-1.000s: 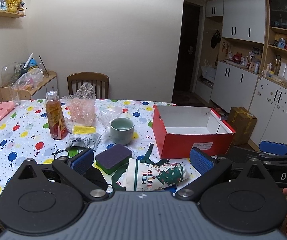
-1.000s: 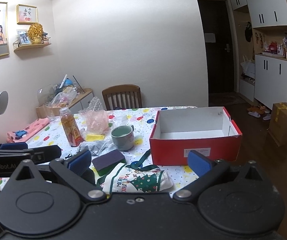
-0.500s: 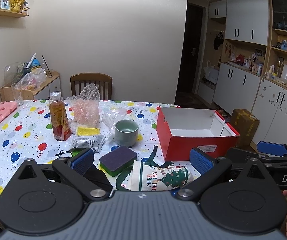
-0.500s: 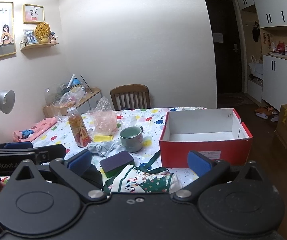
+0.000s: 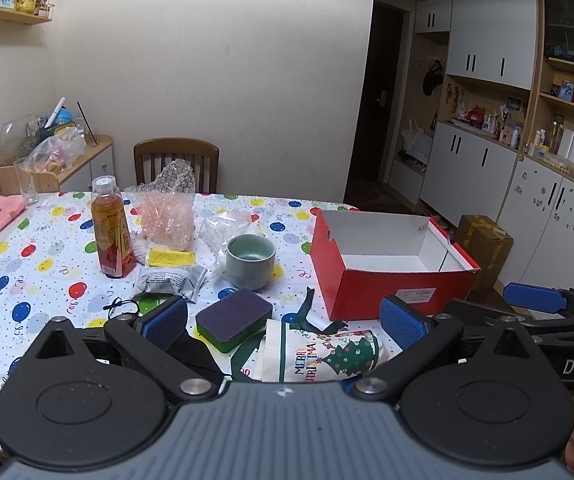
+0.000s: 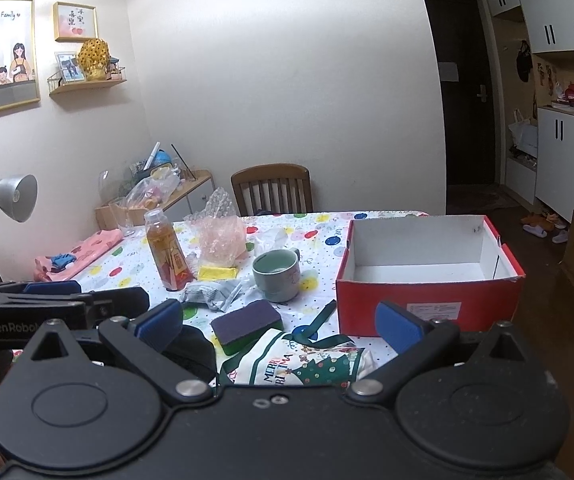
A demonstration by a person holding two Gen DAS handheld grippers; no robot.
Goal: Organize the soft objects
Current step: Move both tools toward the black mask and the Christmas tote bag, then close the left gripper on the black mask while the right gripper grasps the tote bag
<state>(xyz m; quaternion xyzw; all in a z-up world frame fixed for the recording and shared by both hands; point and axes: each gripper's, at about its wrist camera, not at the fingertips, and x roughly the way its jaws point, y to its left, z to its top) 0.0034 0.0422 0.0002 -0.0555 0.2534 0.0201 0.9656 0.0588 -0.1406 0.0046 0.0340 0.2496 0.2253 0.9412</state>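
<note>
Both of my tongs hang above the near edge of the table (image 5: 27, 248), side by side. On the left gripper (image 5: 283, 322) I see the blue pads spread wide with nothing between them; the right gripper (image 6: 279, 320) is spread just as wide and also holds nothing.

From there I go by size. A balloon-print cloth covers the table. At the right stands a red shoebox (image 5: 391, 268), lid off, its white inside bare. Nearest me lies a cloth bag (image 5: 323, 354) printed with a Christmas tree, its green ribbon trailing toward the box. At the far left, a lump of pink bubble wrap (image 5: 167, 216) sits beside an upright bottle of amber drink (image 5: 111, 236). A pale green mug (image 5: 250, 261) stands mid-table, left of the box. Just nearer is a sponge (image 5: 234, 318) with a purple top and green base, touching the bag's left edge. Left of the mug lies a crumpled silver packet (image 5: 171, 282), and behind it a folded yellow cloth (image 5: 169, 258) rests against the bubble wrap.
</note>
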